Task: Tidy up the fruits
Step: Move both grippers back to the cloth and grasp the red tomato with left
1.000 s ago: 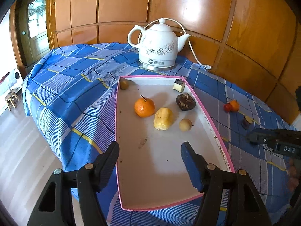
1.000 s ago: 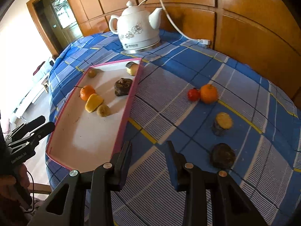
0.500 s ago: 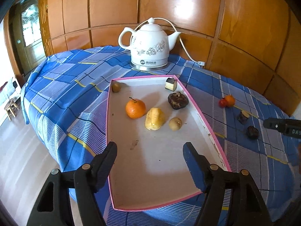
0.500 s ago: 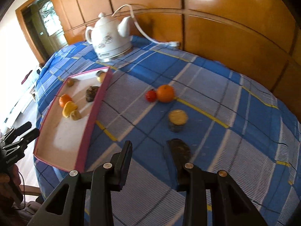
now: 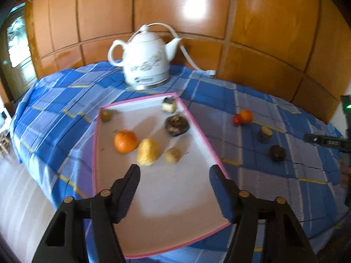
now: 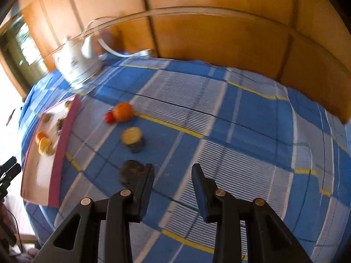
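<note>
Kettle [image 5: 143, 59] logo blurred, unreadable. Glossy white ceramic, floral print. Pink-rimmed tray [image 5: 198, 129] holds round orange [image 5: 125, 141] (dimpled skin). Left gripper [image 5: 174, 179] and right gripper [image 6: 172, 174] both released, empty.

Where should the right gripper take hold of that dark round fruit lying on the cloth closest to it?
Probably across the widest middle of the dark round fruit, coming down from above. It sits low on the cloth, just left of the open right gripper, with free space on both sides for the fingers.

Blue plaid-clothed table [image 6: 252, 131] w/ pink-rimmed tray [image 5: 195, 127], kettle [image 5: 144, 61], loose fruits [image 6: 122, 111].
</note>
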`<state>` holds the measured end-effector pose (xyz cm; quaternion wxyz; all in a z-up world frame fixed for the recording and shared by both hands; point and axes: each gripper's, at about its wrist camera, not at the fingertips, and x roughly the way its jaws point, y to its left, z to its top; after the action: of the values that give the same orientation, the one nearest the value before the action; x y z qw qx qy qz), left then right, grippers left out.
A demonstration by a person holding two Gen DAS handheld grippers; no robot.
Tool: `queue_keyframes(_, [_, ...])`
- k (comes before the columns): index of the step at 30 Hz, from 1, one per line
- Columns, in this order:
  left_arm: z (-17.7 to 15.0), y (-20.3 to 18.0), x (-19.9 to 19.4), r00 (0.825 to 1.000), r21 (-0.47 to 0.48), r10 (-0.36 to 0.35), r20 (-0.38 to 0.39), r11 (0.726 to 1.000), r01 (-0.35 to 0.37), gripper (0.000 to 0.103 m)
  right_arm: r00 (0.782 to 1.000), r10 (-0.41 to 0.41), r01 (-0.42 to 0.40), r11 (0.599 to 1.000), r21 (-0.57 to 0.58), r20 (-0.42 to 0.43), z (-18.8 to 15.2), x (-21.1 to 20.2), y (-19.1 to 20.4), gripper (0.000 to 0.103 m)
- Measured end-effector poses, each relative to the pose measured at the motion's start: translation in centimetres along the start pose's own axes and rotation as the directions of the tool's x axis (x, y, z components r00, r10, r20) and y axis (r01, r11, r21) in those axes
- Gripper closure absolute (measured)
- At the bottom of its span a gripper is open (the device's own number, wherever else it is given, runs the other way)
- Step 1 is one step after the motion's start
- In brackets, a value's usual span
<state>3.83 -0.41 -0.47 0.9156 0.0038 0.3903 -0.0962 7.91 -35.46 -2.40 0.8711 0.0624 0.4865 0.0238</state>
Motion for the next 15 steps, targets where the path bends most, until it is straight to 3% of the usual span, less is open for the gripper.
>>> queue_keyframes(8, [3.9, -4.7, 3.0, 0.991, 0.09, -0.124, -0.043, 0.988, 0.127, 0.066, 1.0, 0.028, -0.027, 0.995, 0.101, -0.011, 0.0, 0.6, -2.0, 0.067])
queue_keyframes(15, [7.0, -9.4, 8.9, 0.981, 0.19, -0.133, -0.14, 0.969, 0.158, 0.068, 0.999, 0.046, -0.043, 0.995, 0.095, -0.027, 0.2, 0.7, -1.8, 0.067])
